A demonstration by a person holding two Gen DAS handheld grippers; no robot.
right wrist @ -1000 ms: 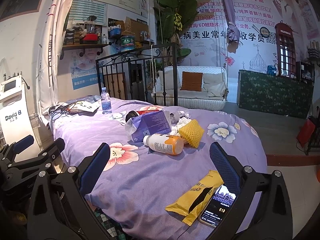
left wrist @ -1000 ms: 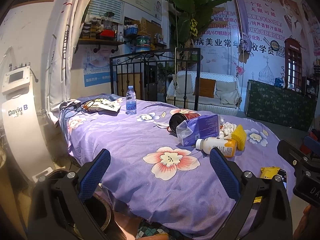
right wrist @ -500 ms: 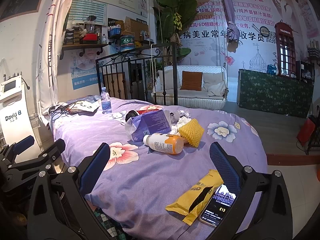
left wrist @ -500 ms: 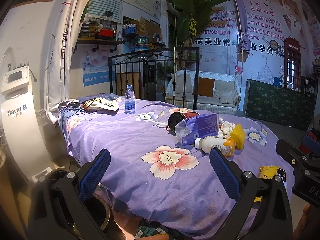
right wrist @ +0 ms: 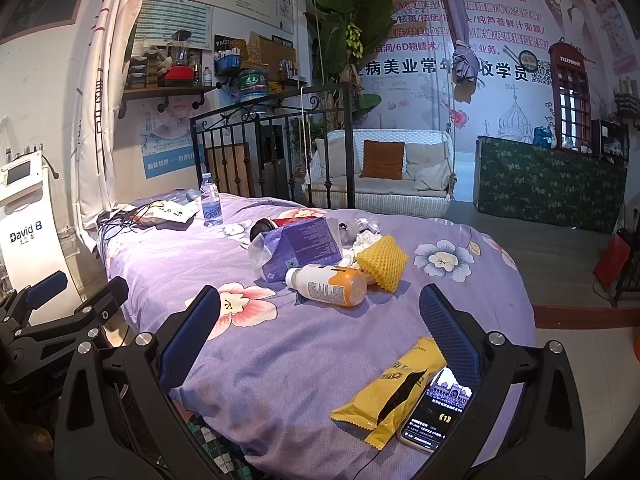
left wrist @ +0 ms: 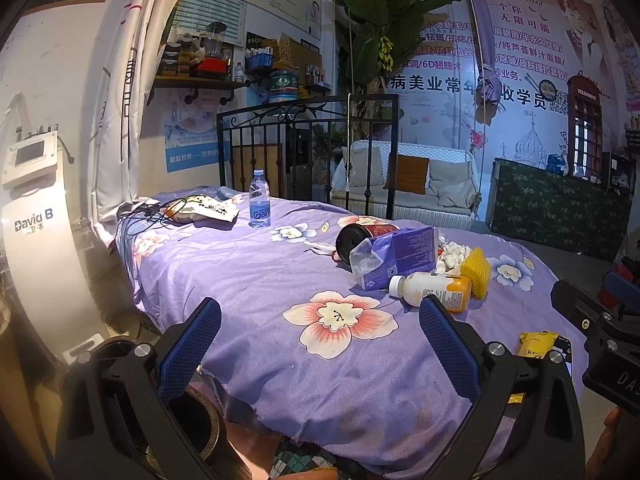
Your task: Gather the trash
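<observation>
**Both grippers hover wide open at the near edge of the bed**

Almost nothing has moved since the earlier frames; the left view has slid only a touch, and the trash lies where it lay; the left gripper [left wrist: 320, 332] and the right gripper [right wrist: 320, 328] both hang over the near edge of the bed [left wrist: 256, 272], jaws spread wide and holding nothing.

Toward the right side of the purple flowered sheet sits a heap; a white and orange bottle [right wrist: 326, 285] lies on its side, cap pointing left, its label print too small to read; just behind it, touching, a purple carton [right wrist: 300, 246] with a clear plastic bag at its mouth; beside the bottle a yellow foam net [right wrist: 382, 257]; behind that some crumpled white tissue [right wrist: 364, 240] and a dark-lidded red can [left wrist: 360, 236] on its side.

At the near right corner a yellow snack wrapper [right wrist: 390, 390] lies partly over a lit phone [right wrist: 438, 410]; the screen shows "(1)".

Near the far left corner an upright water bottle [left wrist: 260, 205] bears a blue label reading "Gan"; beside it a white printed bag [left wrist: 204, 210]; left of the bed stands a white machine [left wrist: 34, 216] marked "David B".
</observation>
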